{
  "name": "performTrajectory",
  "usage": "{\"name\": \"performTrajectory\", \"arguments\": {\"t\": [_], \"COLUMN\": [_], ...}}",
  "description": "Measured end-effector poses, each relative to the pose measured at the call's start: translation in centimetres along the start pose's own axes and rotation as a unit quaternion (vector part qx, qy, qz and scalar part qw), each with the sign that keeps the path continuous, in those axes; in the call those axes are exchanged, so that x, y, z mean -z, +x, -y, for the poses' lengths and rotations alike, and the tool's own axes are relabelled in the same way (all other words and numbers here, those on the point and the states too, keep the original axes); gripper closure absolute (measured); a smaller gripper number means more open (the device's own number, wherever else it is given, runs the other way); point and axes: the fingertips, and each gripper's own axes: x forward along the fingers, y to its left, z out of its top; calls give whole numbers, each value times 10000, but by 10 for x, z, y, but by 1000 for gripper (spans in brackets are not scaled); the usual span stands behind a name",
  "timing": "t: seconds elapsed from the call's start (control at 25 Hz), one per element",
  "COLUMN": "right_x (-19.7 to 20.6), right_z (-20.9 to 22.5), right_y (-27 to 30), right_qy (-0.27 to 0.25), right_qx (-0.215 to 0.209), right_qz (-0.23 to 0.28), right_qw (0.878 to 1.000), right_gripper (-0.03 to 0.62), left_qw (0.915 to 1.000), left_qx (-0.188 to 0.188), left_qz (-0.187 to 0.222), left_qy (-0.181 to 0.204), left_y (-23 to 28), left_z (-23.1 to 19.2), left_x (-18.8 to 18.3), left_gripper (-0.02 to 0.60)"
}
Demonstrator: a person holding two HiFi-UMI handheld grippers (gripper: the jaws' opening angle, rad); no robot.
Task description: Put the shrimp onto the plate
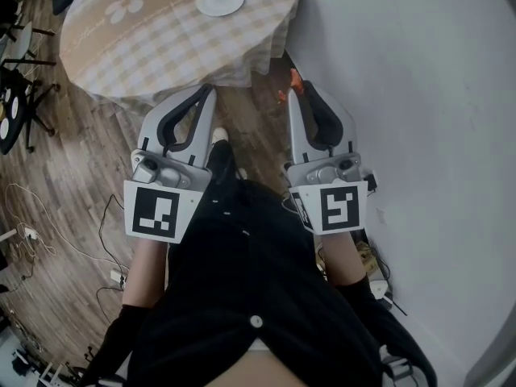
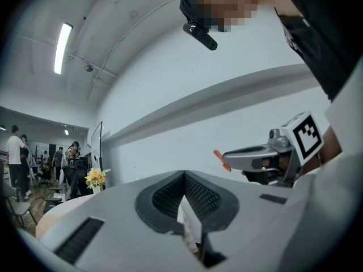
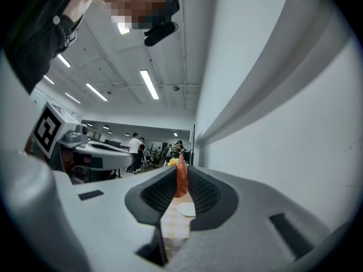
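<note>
one shrimp, one plate, two tongs

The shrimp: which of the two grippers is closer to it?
Right. The right gripper pinches the shrimp between its tips. The left gripper is held alongside, well apart from the shrimp and not touching it.

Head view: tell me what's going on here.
A person stands short of a round table with a hand-held gripper in each hand. The right hand-held gripper pinches an orange shrimp at its jaw tips. The left hand-held gripper is shut with nothing in it. The white plate sits on the table ahead, and the shrimp is not yet on it.
</note>
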Motion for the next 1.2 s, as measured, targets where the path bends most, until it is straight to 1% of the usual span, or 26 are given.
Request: {"name": "performTrajectory", "arguments": {"t": [0.2,0.36,0.44,0.56,0.68,0.8,1.2], "right_x": [-9,7,11,15,18,21,29], "right_z": [7,10,13,19,22,22,23], "right_y": [48,31,36,57,78,100,171], "right_qy": [-48,-86,-104,-114,-131,-168,-263], "right_qx": [-50,-4,35,73,95,101,14], "right_qz": [-33,-9,-26,-54,-80,-113,-252], "right_qw": [10000,10000,9999,9999,9998,9997,9993], "right_gripper": [548,548,548,548,548,548,548], "left_qw": [10000,10000,9999,9999,9999,9998,9998], "left_qx": [-27,59,103,135,148,200,195], "left_qz": [28,66,64,28,70,-10,11], "left_qy": [-86,2,8,40,-6,5,-45], "left_y": [28,28,34,48,61,71,108], "left_z": [-40,-21,-25,-44,-60,-77,-139], "left_x": [-8,3,6,9,10,15,25], "left_gripper": [581,581,581,581,581,581,581]}}
